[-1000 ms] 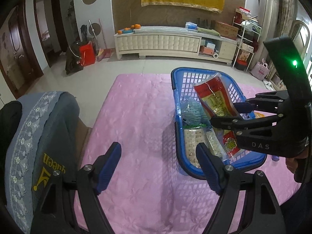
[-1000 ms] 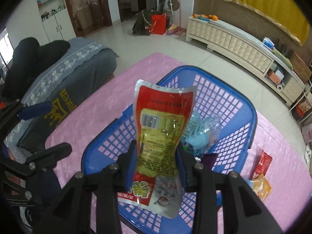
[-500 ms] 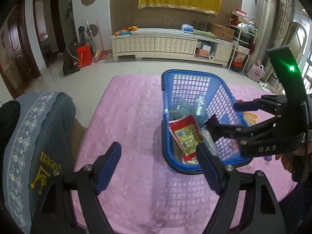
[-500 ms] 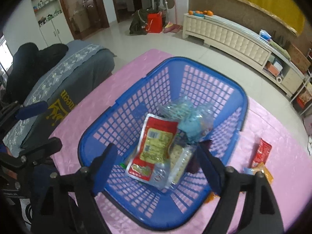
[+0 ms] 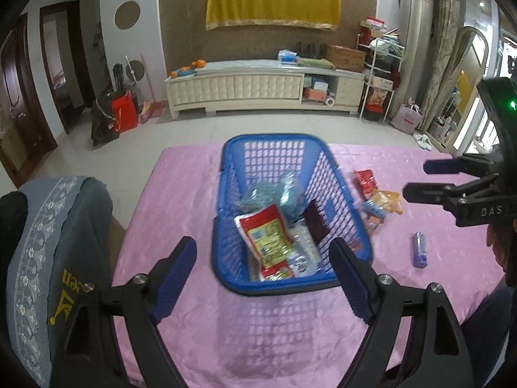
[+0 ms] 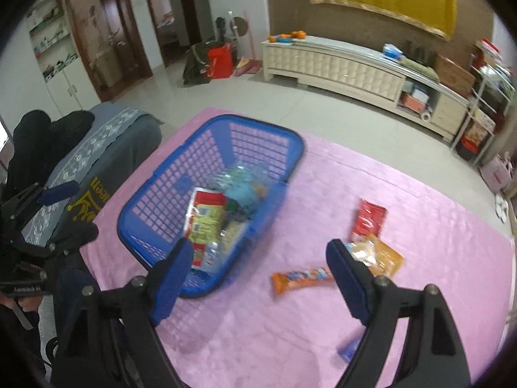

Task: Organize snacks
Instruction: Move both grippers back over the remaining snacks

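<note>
A blue basket (image 5: 274, 139) (image 6: 226, 119) stands on the pink cloth and holds several snack packs, with a red and yellow pack (image 5: 268, 236) (image 6: 206, 213) lying on top. My left gripper (image 5: 261, 245) (image 6: 85, 208) hovers in front of the basket's near rim, its jaws opening with nothing between them. My right gripper (image 6: 258, 245) (image 5: 416, 179) is open and empty, right of the basket. Beyond it on the cloth lie a red pack (image 6: 368, 220) (image 5: 365, 179), an orange pack (image 6: 378, 255), an orange bar (image 6: 300, 278) and a small purple packet (image 5: 419, 249).
The pink cloth (image 5: 181, 194) covers the table. A grey draped seat (image 5: 48, 226) stands close at the left edge. Past the table's far edge are bare floor and a white cabinet (image 5: 258, 87) along the wall.
My right gripper opened and let go of the red and yellow pack, which now lies in the basket. That gripper then swung right, away from the basket. The left gripper drew back slightly.
</note>
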Demonstrator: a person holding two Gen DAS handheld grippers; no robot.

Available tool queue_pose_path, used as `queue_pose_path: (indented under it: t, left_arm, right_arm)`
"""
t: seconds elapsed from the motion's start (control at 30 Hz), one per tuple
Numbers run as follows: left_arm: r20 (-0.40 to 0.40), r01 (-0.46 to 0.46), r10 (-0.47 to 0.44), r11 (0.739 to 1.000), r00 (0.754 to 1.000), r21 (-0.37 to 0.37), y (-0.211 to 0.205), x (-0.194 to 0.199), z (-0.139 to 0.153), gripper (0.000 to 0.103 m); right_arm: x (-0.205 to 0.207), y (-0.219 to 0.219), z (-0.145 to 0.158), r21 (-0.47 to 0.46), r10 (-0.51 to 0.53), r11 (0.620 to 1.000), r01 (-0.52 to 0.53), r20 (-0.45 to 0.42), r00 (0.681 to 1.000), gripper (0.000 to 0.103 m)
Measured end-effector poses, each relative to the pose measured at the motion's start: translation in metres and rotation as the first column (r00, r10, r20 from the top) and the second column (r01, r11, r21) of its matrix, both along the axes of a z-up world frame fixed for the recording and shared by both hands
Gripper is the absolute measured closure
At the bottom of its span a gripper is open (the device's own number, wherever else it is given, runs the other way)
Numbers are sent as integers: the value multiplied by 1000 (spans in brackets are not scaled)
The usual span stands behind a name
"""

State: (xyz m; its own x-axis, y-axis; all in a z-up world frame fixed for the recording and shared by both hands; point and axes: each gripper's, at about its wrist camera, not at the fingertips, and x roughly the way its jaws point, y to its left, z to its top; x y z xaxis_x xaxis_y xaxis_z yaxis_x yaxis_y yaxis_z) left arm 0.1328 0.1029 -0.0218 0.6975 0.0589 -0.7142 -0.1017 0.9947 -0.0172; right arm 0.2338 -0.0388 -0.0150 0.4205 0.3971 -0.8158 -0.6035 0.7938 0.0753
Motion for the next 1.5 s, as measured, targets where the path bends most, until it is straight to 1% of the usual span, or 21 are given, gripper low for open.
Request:
queue_pose_path:
  t: [0.17,0.27,0.37,0.57,0.63,0.77,0.8,0.87,0.93,1.03,1.17,1.4,1.5]
  left_arm:
    - [5,49,-49,999,999,-14,-28,10,2,21]
    - [-3,87,-87,996,996,6,-49,20,0,21]
    - [-19,127,-127,992,992,21,-71,29,-6,21]
    - [-51,186,-184,982,982,42,-107,50,-20,21]
    - [-45,205,-202,977,978,54,-116,57,-22,21]
    - [-44,246,-245,968,969,46,-138,72,-29,21]
    - [-47,255,-252,966,967,53,-144,74,-31,21]
    - [-47,278,-274,956,960,90,-157,81,-37,21]
    - [-55,303,-299,947,953,105,-164,86,-43,21]
    - [-94,329,-320,936,943,122,-176,97,-57,21]
    - [-130,346,-331,931,935,120,-187,109,-73,21]
    - [-193,344,-319,933,928,108,-198,134,-103,21]
    - [-218,343,-312,932,925,119,-201,144,-116,21]
  right_arm:
    - [-4,-37,7,20,-47,999,47,5,999,16]
    - [-3,-57,9,28,-73,997,73,13,997,16]
    - [0,-78,7,49,-104,993,104,1,995,16]
    - [6,-113,-7,50,-149,988,149,-3,989,16]
    - [9,-125,-13,50,-172,984,172,-5,985,16]
    - [16,-146,-24,65,-205,977,205,2,979,16]
    - [19,-151,-27,64,-217,974,216,8,976,16]
    - [22,-159,-33,71,-241,968,239,17,970,16]
    - [25,-168,-40,87,-267,960,264,20,963,16]
    - [31,-176,-54,79,-283,957,280,28,959,16]
    - [41,-180,-71,50,-293,955,291,30,956,16]
    - [59,-175,-101,22,-277,961,277,17,961,16]
    - [69,-175,-115,29,-279,960,280,-18,960,16]
